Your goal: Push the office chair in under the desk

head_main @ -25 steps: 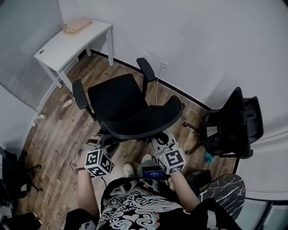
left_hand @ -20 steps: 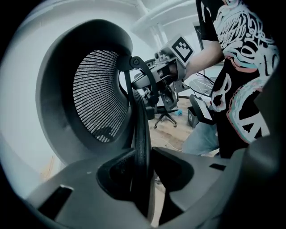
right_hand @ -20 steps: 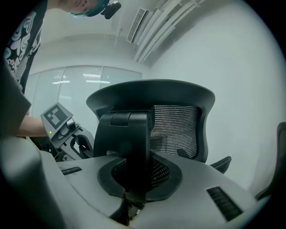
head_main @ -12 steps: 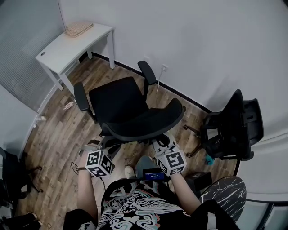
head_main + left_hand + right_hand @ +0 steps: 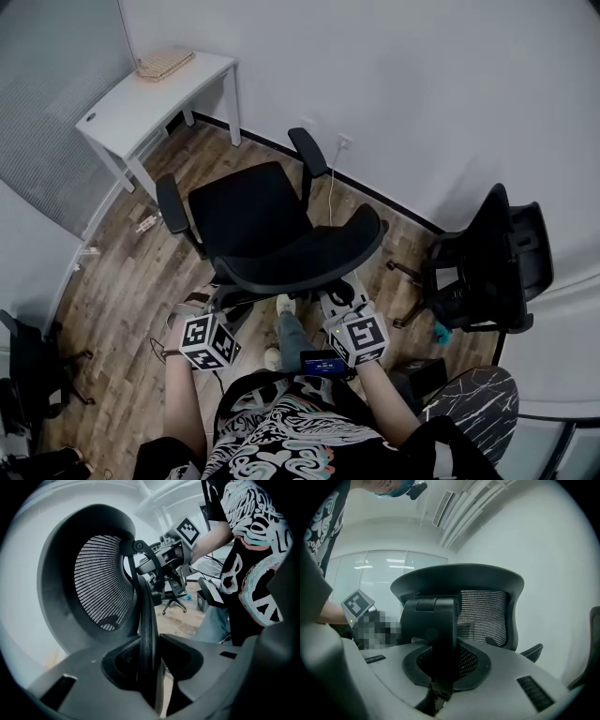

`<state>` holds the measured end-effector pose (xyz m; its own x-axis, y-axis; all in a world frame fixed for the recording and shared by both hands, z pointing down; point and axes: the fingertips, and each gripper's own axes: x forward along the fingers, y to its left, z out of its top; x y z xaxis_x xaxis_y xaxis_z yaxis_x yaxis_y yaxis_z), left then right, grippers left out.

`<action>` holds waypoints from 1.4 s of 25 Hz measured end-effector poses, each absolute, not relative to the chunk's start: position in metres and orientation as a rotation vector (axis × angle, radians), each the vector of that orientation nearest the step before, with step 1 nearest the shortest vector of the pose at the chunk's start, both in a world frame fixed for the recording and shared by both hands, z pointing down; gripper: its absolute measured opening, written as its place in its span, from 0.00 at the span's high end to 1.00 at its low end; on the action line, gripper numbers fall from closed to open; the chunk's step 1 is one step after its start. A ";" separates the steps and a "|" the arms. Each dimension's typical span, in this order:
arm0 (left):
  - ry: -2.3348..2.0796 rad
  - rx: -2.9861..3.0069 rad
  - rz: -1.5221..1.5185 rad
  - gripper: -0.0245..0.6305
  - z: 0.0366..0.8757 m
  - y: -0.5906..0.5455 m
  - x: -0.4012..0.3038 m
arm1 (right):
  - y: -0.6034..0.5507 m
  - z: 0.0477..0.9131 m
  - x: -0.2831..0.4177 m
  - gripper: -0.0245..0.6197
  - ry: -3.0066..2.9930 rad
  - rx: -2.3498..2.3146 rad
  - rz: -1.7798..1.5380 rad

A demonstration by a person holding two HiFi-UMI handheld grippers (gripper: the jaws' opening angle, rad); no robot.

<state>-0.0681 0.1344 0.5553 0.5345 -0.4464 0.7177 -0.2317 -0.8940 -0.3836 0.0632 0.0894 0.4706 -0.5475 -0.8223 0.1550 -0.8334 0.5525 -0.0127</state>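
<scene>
Since the office chair point(image 5: 248, 211) is parked well apart from the white desk point(image 5: 141, 94), it'll have to be rolled over. Bulky, but probably easily wheeled. The stiff backrest frame point(image 5: 309, 258) is best grabbed, and it's clamped by both the left gripper point(image 5: 150, 660) and the right gripper point(image 5: 440, 663).

Floor point(image 5: 202, 150) lies mostly open between office chair point(image 5: 248, 211) and desk point(image 5: 131, 98); second chair point(image 5: 487, 262) stands right

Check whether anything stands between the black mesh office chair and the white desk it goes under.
Nothing large. Bare wooden floor separates the black mesh office chair from the white desk. One small pale object, too small to identify, lies near the desk's front leg and might catch a castor.
</scene>
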 end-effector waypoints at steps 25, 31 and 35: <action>0.586 -2.539 -1.295 0.73 0.555 0.084 -0.085 | 0.038 0.471 0.045 0.93 -2.661 1.391 0.112; 0.580 -2.546 -1.297 0.73 0.556 0.066 -0.092 | 0.021 0.471 0.038 0.93 -2.667 1.390 0.111; 0.578 -2.546 -1.295 0.73 0.554 0.054 -0.100 | 0.009 0.470 0.030 0.93 -2.669 1.388 0.117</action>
<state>-0.0997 0.0538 0.5545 0.5327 -0.4423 0.7215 -0.2424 -0.8966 -0.3707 0.0303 0.0086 0.4702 -0.5679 -0.8090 0.1515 -0.8192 0.5735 -0.0080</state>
